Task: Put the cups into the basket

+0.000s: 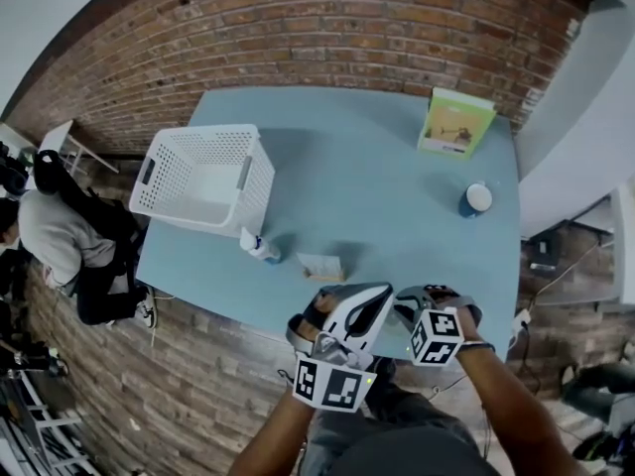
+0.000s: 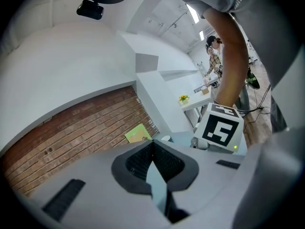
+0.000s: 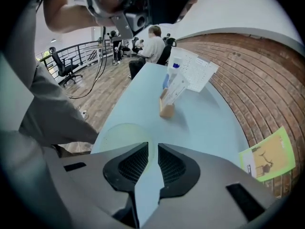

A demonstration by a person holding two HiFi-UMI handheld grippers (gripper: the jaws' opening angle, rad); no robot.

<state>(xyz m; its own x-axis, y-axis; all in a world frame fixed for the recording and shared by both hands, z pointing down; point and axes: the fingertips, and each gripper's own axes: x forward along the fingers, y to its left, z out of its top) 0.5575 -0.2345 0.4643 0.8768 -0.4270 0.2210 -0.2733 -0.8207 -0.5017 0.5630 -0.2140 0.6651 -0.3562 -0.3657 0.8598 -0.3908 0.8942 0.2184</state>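
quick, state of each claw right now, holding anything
left claw: closed, empty
right claw: open, empty

Head view: high up, facing steeply down over the whole surface (image 1: 377, 177).
Left gripper view: close behind its own fingers (image 2: 136, 163), facing the brick wall (image 2: 71, 142).
Right gripper view: low, looking along the surface.
Shared: green booklet (image 1: 454, 122), 1 o'clock in the head view.
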